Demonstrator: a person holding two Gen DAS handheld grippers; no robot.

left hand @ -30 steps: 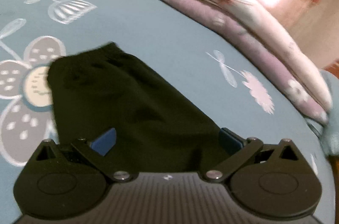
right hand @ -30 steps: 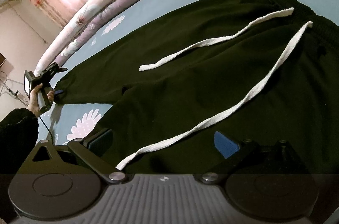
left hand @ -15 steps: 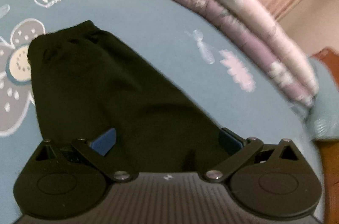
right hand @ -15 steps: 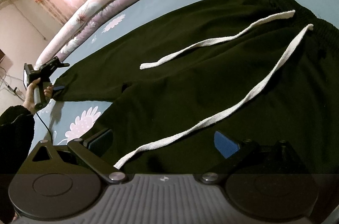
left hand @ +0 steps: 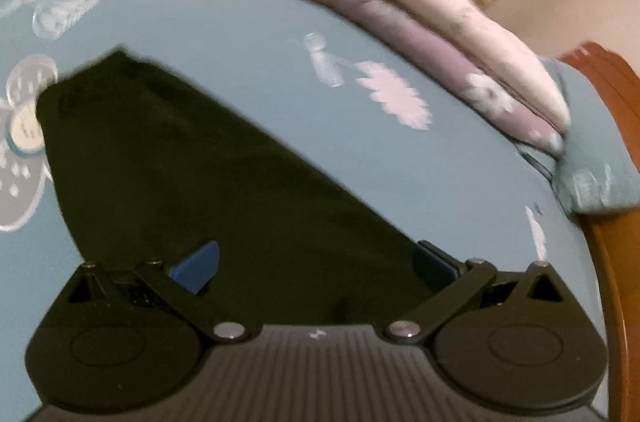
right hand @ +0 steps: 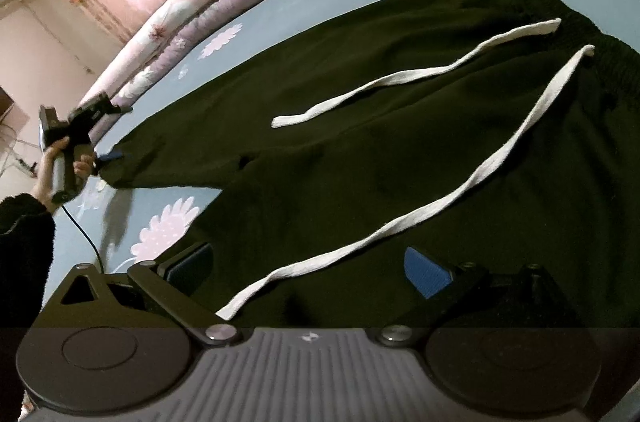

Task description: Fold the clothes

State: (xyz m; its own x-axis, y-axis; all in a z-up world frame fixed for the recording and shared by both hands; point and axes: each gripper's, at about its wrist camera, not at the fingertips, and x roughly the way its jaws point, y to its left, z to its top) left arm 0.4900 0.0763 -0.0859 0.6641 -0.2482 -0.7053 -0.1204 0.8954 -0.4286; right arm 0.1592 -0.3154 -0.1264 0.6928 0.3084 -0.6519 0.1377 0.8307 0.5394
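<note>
In the left wrist view, a pair of black trousers (left hand: pixel 208 190) is seen spread on the blue flowered bed sheet (left hand: pixel 248 42), one leg running away from the camera to a cuffed end beside a printed flower. The left gripper (left hand: pixel 316 262) is held with its fingers wide apart, and the dark cloth fills the gap between them; whether any cloth is touched cannot be told, as the picture is blurred. A rolled pink and purple quilt (left hand: pixel 400 18) is seen along the far edge of the bed.

In the right wrist view, the black trousers (right hand: pixel 400 150) are laid flat across the sheet, the elastic waistband at the far right. Two white drawstrings (right hand: pixel 460 178) are stretched over the dark cloth, the longer one ending between the spread fingers of the right gripper (right hand: pixel 308 266), which is held just above the cloth. At the far left, the left gripper (right hand: pixel 108 156) is held by a hand (right hand: pixel 60 166) at the cuff of one leg.
</note>
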